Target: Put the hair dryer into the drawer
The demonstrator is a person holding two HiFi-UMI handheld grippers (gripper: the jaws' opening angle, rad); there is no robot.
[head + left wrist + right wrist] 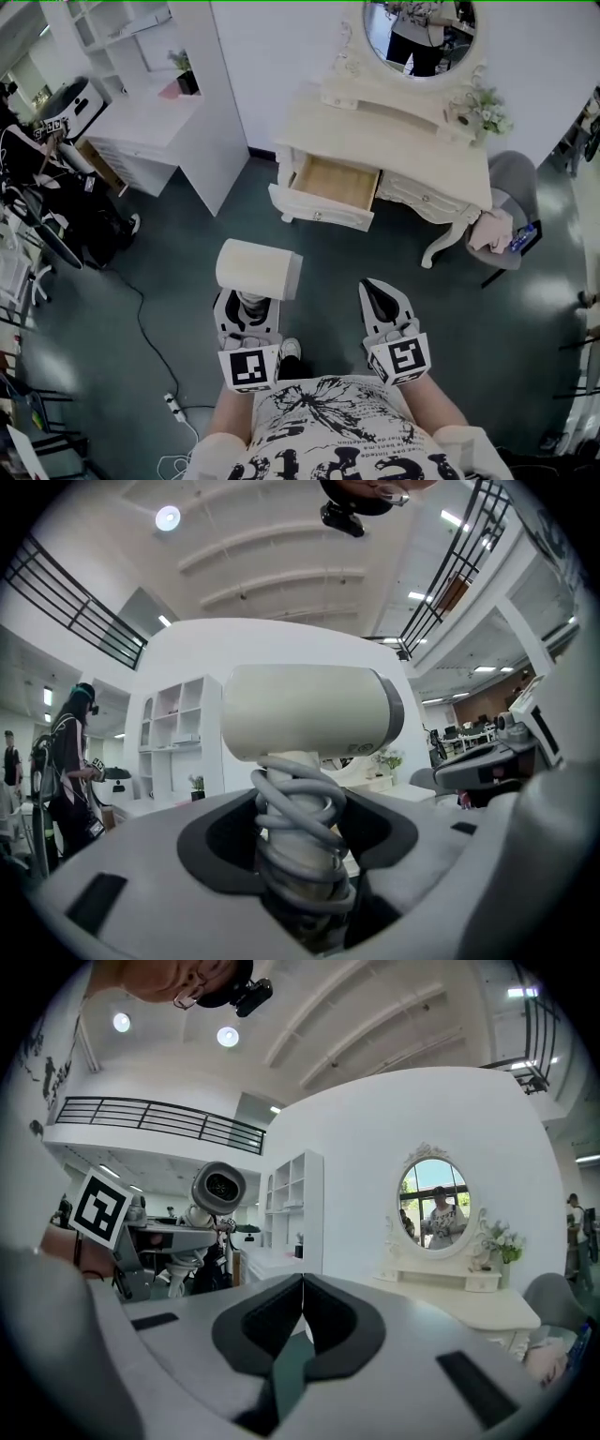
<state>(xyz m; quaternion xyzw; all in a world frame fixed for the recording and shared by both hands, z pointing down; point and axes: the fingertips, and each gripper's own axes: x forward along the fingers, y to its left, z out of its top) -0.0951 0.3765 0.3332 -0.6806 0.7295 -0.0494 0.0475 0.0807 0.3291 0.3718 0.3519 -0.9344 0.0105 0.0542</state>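
**A:** Nearest entries first?

**B:** Item one: left gripper, jaws clamped on the handle of the hair dryer. A grey cord is coiled round that handle, and the cream barrel lies crosswise above the jaws. Item two: right gripper, just beside the left one, jaws together with nothing between them.

**A:** And the dryer's position against the drawer?

**B:** It is held over the dark floor, well apart from the drawer and not in it.

**A:** Farther back?

**B:** The drawer is pulled open, light wood showing inside, on the left side of the cream dressing table. Flowers stand on the table's upper shelf at the right. A round mirror hangs above. A grey chair stands to the right of the table, and a white desk off to the left.
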